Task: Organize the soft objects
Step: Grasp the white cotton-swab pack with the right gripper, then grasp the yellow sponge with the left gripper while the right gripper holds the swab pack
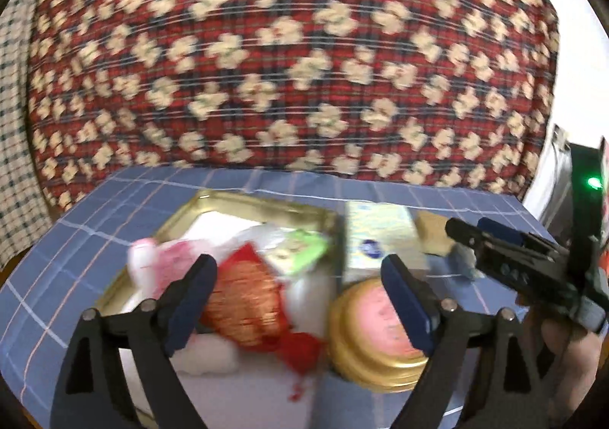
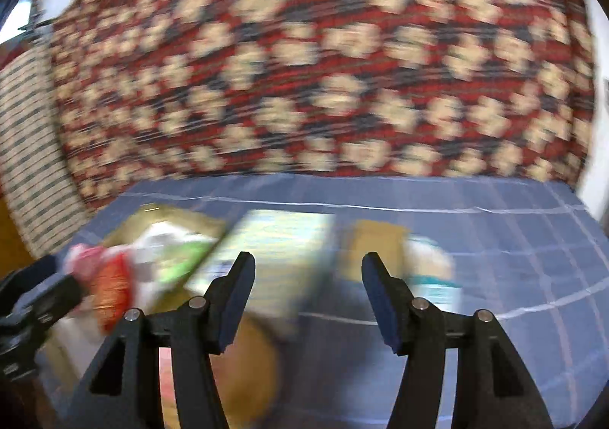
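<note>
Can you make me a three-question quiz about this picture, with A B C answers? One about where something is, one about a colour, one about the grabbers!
1. Where does the red mesh pouch lie?
A. In the gold tray
B. On the flowered cushion
C. On the floor

2. What colour is the tablecloth?
A. Green
B. Blue check
C. Plain yellow

3. How is the left gripper?
A. Shut on the pouch
B. Shut on the round tin
C. Open, holding nothing

Answers:
1 A, the pouch rests among soft things inside the tray's rim.
2 B, blue squares with pale lines.
3 C, its jaws stand wide apart with nothing pressed between them.
</note>
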